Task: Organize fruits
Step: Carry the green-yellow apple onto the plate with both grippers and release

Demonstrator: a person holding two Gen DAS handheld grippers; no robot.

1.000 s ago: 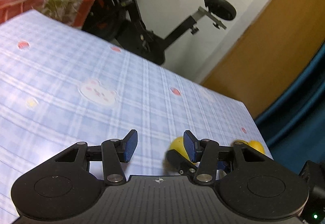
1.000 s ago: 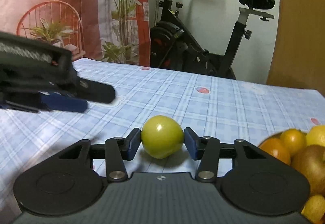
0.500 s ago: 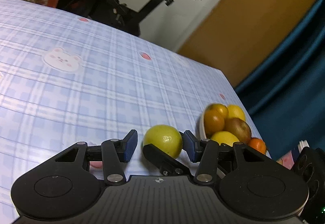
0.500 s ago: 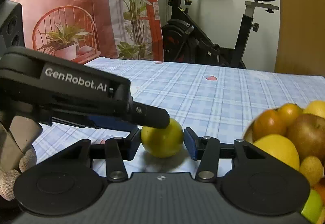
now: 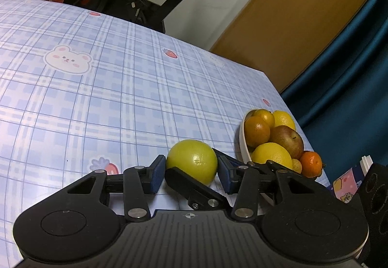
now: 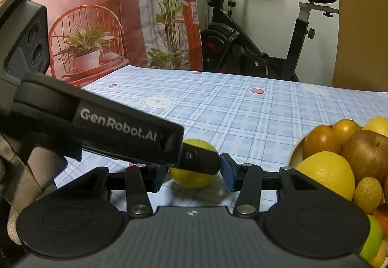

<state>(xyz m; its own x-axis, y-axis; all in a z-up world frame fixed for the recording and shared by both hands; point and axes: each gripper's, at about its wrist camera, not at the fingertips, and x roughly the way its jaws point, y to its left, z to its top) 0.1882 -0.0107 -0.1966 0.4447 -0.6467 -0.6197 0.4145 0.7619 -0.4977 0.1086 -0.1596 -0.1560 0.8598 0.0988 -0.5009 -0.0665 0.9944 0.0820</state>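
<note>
A yellow-green citrus fruit (image 5: pixel 191 161) sits on the blue checked tablecloth (image 5: pixel 121 98), just left of a white bowl (image 5: pixel 242 144) piled with oranges, lemons and an apple. My left gripper (image 5: pixel 190 172) straddles the fruit; its jaws are closing and both blue pads touch the fruit's sides. In the right wrist view my right gripper (image 6: pixel 194 177) is shut on the same fruit (image 6: pixel 194 181), and one of the left gripper's fingers (image 6: pixel 198 158) crosses over it, hiding its top. The bowl (image 6: pixel 294 154) stands close on the right.
An exercise bike (image 6: pixel 242 49) stands behind the table's far edge. A wooden door (image 5: pixel 291 13) and a dark blue curtain (image 5: pixel 351 73) lie past the table's right edge. A gloved hand (image 6: pixel 14 195) holds the left gripper. A printed carton (image 5: pixel 346 185) lies near the bowl.
My left gripper swung right and down, from beside the fruit to around it, and its jaws narrowed. The right gripper kept the fruit and drew nearer to the bowl.
</note>
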